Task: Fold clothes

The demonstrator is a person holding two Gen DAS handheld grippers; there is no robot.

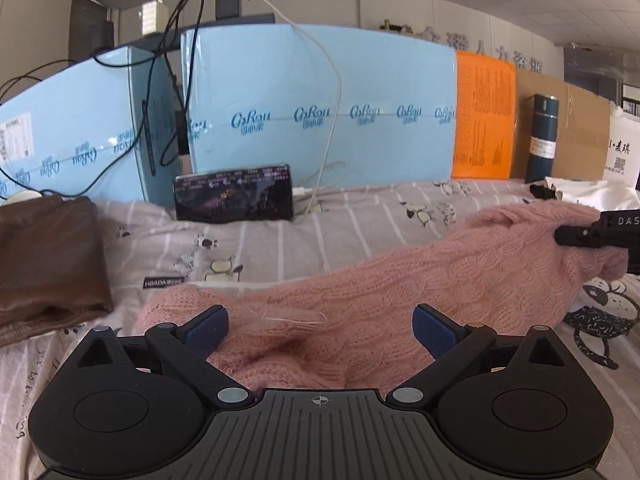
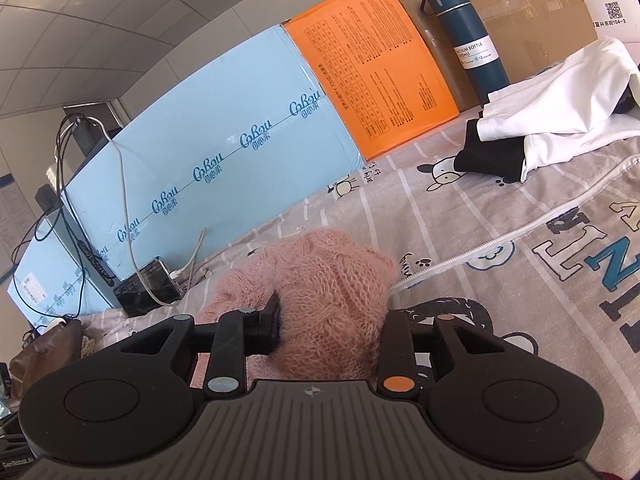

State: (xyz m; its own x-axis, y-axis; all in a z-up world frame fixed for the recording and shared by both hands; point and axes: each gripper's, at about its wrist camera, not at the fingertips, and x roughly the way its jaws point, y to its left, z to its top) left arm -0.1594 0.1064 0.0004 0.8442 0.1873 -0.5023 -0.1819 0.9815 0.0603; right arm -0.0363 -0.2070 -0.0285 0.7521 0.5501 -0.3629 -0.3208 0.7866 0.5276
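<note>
The pink sweater (image 1: 420,280) lies across the bed sheet (image 1: 320,232) at frame centre. The left hand-held gripper (image 1: 320,330) gapes wide over it; the right hand-held gripper (image 2: 332,320) pinches it. A phone (image 1: 234,192) and brown cloth (image 1: 48,264) sit left, a bottle (image 2: 468,36) and white garment (image 2: 560,96) upper right.

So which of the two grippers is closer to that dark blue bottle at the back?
Right. The right gripper, shut on the pink sweater, sits at the sweater's end toward the blue bottle. The left gripper, open, is at the opposite end.
</note>
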